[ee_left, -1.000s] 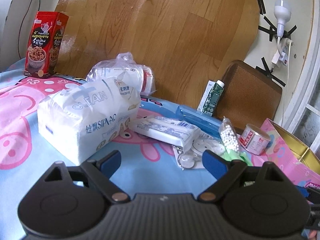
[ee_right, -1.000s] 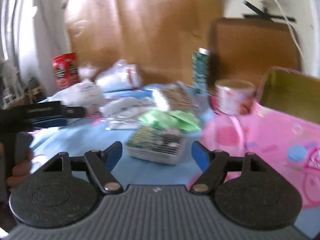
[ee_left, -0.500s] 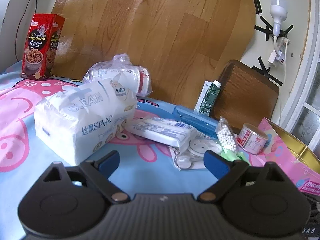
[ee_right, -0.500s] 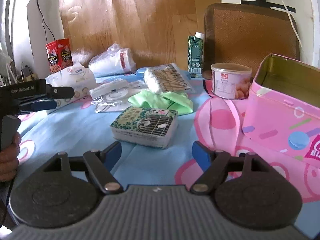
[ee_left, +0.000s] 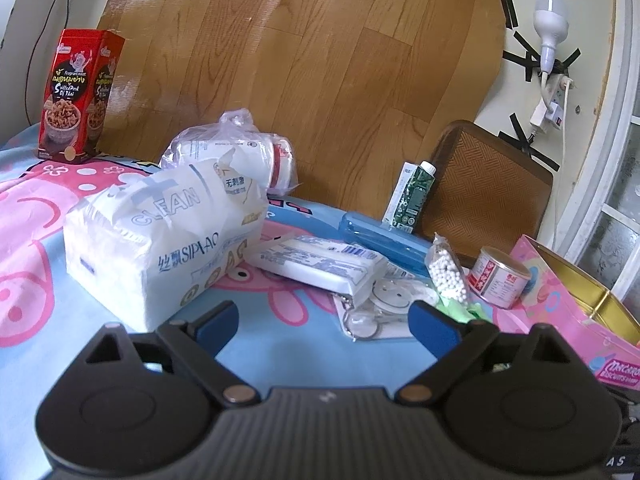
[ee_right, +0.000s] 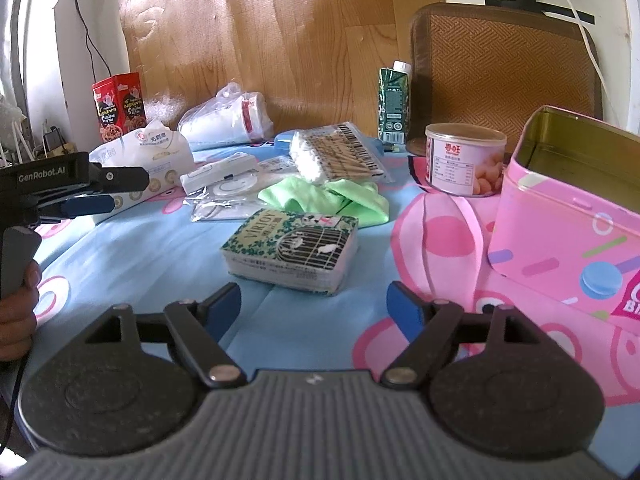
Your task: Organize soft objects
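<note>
A large white tissue pack [ee_left: 160, 240] lies on the blue cartoon sheet, just ahead and left of my open, empty left gripper [ee_left: 324, 322]. A flat white wipes pack [ee_left: 320, 266] lies ahead of it. A bagged white roll [ee_left: 236, 156] sits behind. In the right wrist view a green-patterned tissue pack [ee_right: 292, 254] lies just ahead of my open, empty right gripper [ee_right: 314, 308]. A green cloth [ee_right: 328, 198] and a cotton swab bag [ee_right: 336, 156] lie beyond it. The left gripper [ee_right: 86, 204] also shows at the left there.
An open pink tin [ee_right: 568, 216] stands at the right, also in the left wrist view [ee_left: 576, 300]. A pink can [ee_right: 464, 160], a green carton [ee_right: 394, 106], a red snack box [ee_left: 78, 96], a blue case [ee_left: 380, 236], a bead bag [ee_left: 448, 276] and a wooden board [ee_left: 320, 60] behind.
The right wrist view has steadied from a blurred swing and now sits closer to the green-patterned tissue pack. The left gripper has drifted slightly; both stay open.
</note>
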The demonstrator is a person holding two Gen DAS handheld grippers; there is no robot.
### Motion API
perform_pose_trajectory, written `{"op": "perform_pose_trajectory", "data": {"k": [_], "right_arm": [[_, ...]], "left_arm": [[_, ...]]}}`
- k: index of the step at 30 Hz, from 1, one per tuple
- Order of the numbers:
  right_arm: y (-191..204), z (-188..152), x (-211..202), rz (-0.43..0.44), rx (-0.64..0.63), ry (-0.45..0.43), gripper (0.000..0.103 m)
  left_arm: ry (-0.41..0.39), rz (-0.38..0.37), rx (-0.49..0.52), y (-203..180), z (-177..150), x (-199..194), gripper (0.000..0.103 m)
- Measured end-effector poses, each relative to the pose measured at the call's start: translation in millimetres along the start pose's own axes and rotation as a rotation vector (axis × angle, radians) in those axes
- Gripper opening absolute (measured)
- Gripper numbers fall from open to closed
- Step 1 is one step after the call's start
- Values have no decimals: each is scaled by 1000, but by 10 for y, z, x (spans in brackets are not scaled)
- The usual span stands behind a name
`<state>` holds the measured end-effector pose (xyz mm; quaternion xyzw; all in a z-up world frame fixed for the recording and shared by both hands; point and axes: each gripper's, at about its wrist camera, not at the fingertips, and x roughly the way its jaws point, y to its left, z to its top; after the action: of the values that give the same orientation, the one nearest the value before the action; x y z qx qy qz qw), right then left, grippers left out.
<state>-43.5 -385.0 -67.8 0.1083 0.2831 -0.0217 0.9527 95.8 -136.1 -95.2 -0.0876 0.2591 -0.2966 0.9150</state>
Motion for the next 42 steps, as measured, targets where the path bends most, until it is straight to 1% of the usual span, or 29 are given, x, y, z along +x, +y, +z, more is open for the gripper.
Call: {"op": "perform_pose_trajectory", "data": {"k": [42], "right_arm": [[12, -4, 7, -2, -1, -2, 82]], "left_arm": [[9, -8, 13, -24, -17, 31, 95]]}}
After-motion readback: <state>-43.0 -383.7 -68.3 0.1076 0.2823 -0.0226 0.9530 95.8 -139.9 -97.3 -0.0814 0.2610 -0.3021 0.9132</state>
